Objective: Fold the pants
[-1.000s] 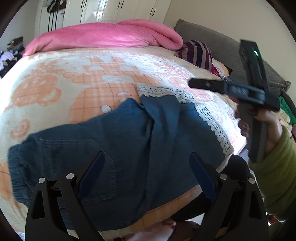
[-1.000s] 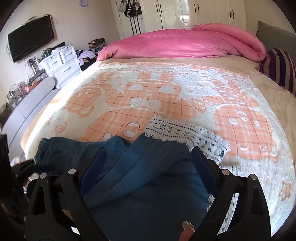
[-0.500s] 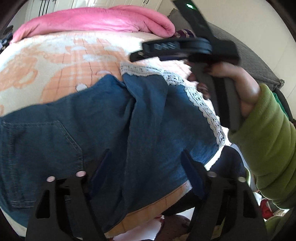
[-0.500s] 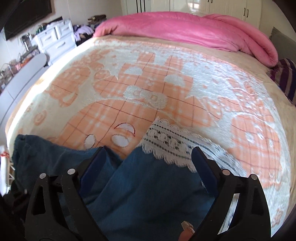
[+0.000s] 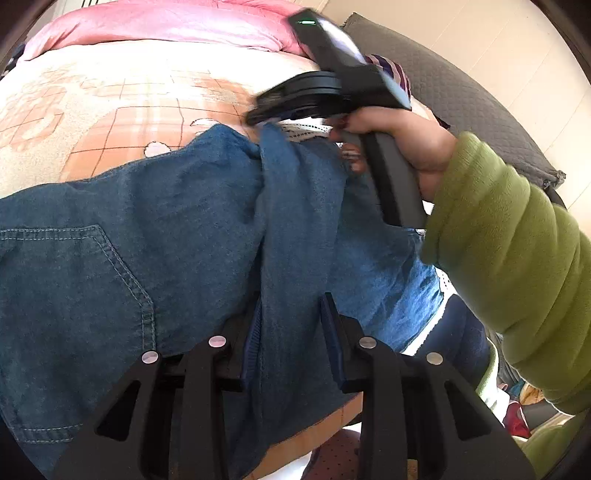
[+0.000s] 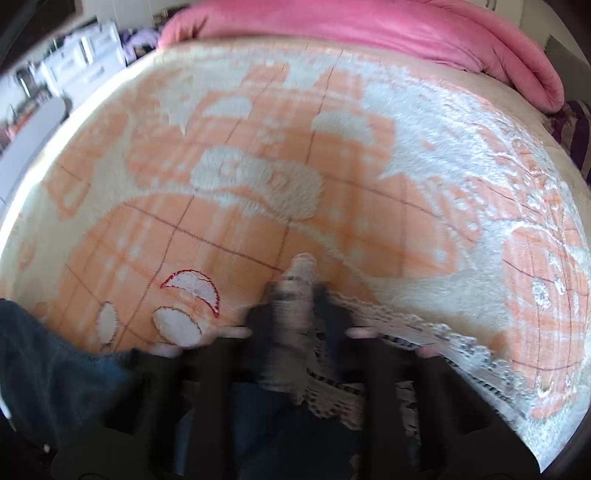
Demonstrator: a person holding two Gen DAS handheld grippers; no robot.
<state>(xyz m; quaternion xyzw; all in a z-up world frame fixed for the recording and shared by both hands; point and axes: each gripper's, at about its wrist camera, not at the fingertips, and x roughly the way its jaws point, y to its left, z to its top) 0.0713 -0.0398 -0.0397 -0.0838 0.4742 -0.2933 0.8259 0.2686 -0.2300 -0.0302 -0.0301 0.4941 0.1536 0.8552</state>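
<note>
Blue denim pants (image 5: 147, 221) lie on the bed, their white lace hem (image 5: 303, 129) at the far end. My left gripper (image 5: 291, 339) sits low over the near part, its jaws closing, with a raised ridge of denim between the fingers (image 5: 253, 343). My right gripper (image 5: 258, 114), held by a hand in a green sleeve (image 5: 517, 258), reaches the hem. The right wrist view is blurred. In it the right gripper (image 6: 291, 314) is shut on a bunched bit of lace hem (image 6: 406, 350), with denim (image 6: 44, 354) at the lower left.
An orange and cream blanket (image 6: 258, 147) covers the bed. A pink duvet (image 6: 369, 22) is rolled along the far side. A striped pillow (image 5: 391, 70) and a grey padded headboard (image 5: 461, 92) are to the right. White drawers (image 6: 85, 55) stand beyond the left edge.
My left gripper sank toward the pants and its jaws narrowed around a denim ridge. The right gripper swung down to the lace hem and went from wide open to shut on it.
</note>
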